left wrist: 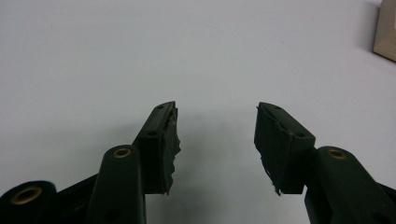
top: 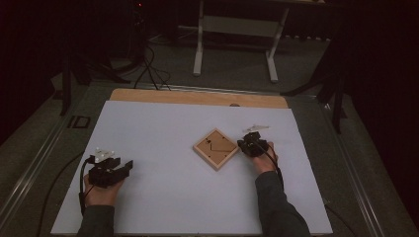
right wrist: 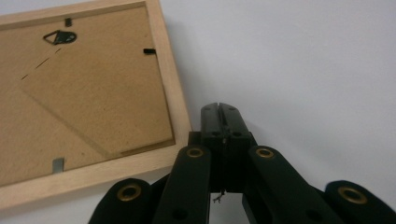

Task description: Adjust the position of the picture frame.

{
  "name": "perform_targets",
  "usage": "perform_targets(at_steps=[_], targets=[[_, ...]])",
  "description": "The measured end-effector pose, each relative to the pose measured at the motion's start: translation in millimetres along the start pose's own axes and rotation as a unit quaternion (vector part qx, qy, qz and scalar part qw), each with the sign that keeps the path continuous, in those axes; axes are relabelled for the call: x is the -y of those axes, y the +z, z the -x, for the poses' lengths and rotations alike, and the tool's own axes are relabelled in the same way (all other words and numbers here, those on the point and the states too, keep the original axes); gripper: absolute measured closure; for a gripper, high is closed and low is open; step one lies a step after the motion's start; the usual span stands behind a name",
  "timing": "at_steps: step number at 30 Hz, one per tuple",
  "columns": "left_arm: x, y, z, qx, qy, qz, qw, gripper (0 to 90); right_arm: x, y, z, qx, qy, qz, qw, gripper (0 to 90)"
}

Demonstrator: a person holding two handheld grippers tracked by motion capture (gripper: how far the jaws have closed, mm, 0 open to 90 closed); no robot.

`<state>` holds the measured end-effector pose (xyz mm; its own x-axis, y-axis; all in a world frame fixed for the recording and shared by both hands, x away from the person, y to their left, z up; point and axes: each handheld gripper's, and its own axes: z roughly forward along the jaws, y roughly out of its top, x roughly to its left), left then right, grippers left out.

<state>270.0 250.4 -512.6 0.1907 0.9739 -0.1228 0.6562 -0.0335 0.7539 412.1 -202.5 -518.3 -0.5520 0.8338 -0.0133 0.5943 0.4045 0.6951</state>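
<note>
Jaws together beside frame, hanger up

The frame lies mid-table (back up), right gripper just beside it.

From my seat I see a dim room: grey floor, a white-legged table at the back, black cables trailing, and a white surface edged with wood.

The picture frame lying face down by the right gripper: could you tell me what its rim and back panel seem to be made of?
The picture frame has a rim of pale, matt, unpainted-looking wood. Its back panel looks like brown fibreboard, dull and speckled, carrying a small metal hanger.
</note>
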Motion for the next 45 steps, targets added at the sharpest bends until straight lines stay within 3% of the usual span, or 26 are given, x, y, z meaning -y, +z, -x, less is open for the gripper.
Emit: perform_targets(at_steps=[45], targets=[[-0.3,-1.6,9.3,0.012,0.013,0.003,0.9998,49.0,24.8,-22.4,-38.5,-0.058,-0.042,0.004,0.9974,89.7]])
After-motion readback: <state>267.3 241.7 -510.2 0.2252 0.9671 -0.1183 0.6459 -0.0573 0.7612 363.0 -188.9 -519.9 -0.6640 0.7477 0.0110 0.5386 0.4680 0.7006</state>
